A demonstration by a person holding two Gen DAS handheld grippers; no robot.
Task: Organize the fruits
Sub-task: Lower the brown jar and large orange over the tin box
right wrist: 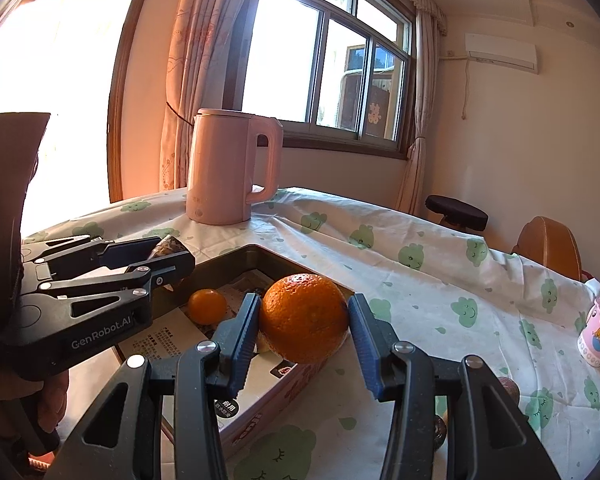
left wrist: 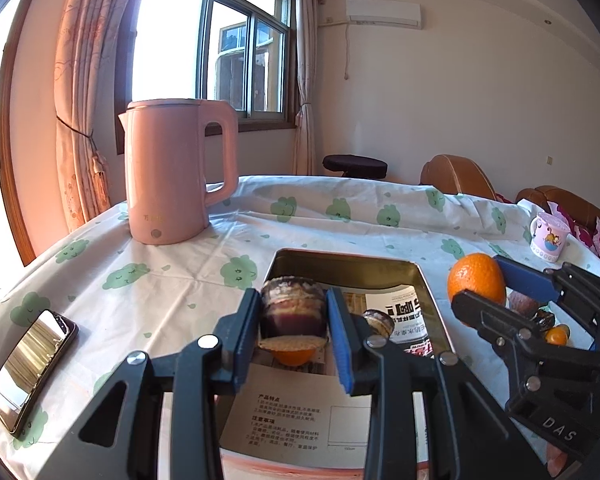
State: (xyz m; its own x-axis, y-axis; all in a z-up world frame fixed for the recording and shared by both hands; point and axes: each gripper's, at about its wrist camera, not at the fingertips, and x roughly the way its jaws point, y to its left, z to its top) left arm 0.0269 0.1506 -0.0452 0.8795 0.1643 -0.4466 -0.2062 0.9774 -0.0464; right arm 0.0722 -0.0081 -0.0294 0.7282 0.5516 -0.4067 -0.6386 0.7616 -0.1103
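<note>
- Over the open tin [left wrist: 428,280], in the left wrist view, the left gripper [left wrist: 294,322] has its jaws drawn in on a dark purple fruit [left wrist: 292,308], wrinkled and mottled like a passion fruit, pinched across its middle by the 2 blue pads; the fruit hangs above a small orange [left wrist: 293,354] that lies on the printed paper lining the tin.
- Also in that view, the right gripper [left wrist: 496,280] carries a large orange [left wrist: 476,282] just beside the tin's right rim; more small fruit [left wrist: 556,335] lies beyond it on the tablecloth [left wrist: 172,280]; a pink kettle [left wrist: 172,172], a phone [left wrist: 32,364] and a cup [left wrist: 548,236] stand well apart.
- In the right wrist view, the right gripper [right wrist: 304,320] clamps the large orange [right wrist: 304,318] at its widest girth, over the near rim of the tin [right wrist: 236,254]; a small orange [right wrist: 207,306] sits inside; the left gripper [right wrist: 176,256] holds the dark purple fruit [right wrist: 168,246] above the tin's far side.
- Handling, as a judgement: the large orange looks firm, fairly heavy and round, so it may roll once set down; the hold across its widest part suits it.
- The dark purple fruit looks light, with a thin, dented shell; a gentle squeeze across its middle should do, since hard pressure could crack it.
</note>
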